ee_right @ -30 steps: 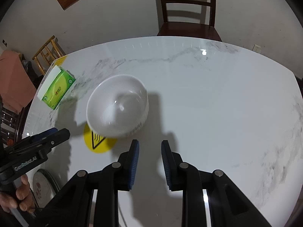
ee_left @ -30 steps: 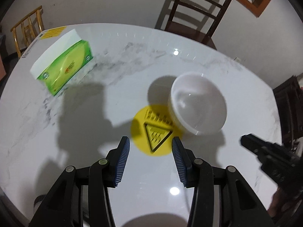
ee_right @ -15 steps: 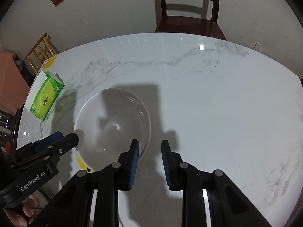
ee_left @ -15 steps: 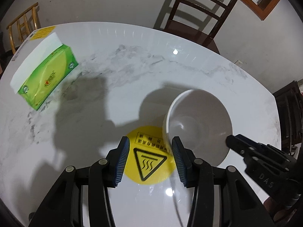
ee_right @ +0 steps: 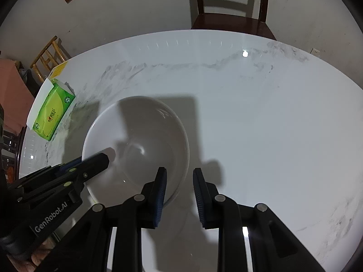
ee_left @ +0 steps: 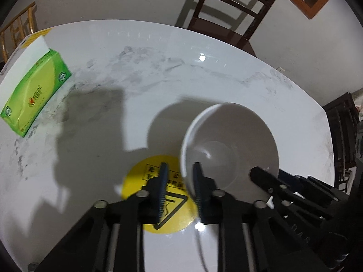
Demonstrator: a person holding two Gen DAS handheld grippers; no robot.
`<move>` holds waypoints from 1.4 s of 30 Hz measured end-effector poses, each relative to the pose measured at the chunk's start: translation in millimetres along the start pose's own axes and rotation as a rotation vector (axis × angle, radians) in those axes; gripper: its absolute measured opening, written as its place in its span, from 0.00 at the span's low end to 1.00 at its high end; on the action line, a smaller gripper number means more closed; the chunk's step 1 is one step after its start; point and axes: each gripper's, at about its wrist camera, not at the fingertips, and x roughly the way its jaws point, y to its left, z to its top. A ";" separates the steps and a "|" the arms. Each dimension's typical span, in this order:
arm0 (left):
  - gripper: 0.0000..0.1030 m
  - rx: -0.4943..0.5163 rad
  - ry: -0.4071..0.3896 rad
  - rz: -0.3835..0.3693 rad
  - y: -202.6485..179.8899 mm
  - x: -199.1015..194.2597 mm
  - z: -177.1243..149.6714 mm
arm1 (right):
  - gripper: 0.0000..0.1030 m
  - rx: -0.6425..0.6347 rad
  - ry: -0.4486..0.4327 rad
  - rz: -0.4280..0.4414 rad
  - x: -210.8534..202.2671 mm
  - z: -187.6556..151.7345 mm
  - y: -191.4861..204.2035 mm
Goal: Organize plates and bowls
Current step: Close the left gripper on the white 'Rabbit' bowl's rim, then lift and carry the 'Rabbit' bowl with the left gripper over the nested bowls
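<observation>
A white bowl [ee_left: 229, 145] stands on the round marble table [ee_left: 158, 68], partly over a yellow round warning sticker [ee_left: 165, 195]. My left gripper [ee_left: 179, 181] straddles the bowl's near-left rim, one finger outside and one inside, with a gap still showing between pads and rim. In the right wrist view the bowl [ee_right: 140, 145] fills the left centre. My right gripper [ee_right: 179, 188] straddles its near-right rim, left finger over the inside, right finger outside, jaws apart. Each gripper shows in the other's view: the right one [ee_left: 283, 190] and the left one [ee_right: 68, 176].
A green tissue box [ee_left: 31, 97] lies at the table's left edge, also in the right wrist view [ee_right: 52, 113]. A dark wooden chair [ee_right: 229, 6] stands behind the table's far edge. A bamboo chair [ee_right: 47, 56] stands at the far left.
Both grippers have moved in onto the bowl, each now straddling its rim. The left gripper's jaws have narrowed.
</observation>
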 end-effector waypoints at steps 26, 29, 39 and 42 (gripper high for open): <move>0.09 0.084 -0.018 0.032 -24.5 -39.1 -40.4 | 0.19 -0.004 0.011 -0.006 -44.5 -36.6 7.4; 0.09 0.094 -0.026 0.030 -29.9 -48.7 -45.6 | 0.19 -0.009 0.005 -0.013 -57.4 -43.7 9.0; 0.09 0.127 -0.060 0.035 -40.5 -91.0 -74.7 | 0.19 -0.035 -0.022 -0.010 -100.3 -73.2 16.9; 0.09 0.138 -0.073 0.042 -42.3 -101.9 -86.2 | 0.19 -0.041 -0.027 -0.004 -111.2 -85.2 21.8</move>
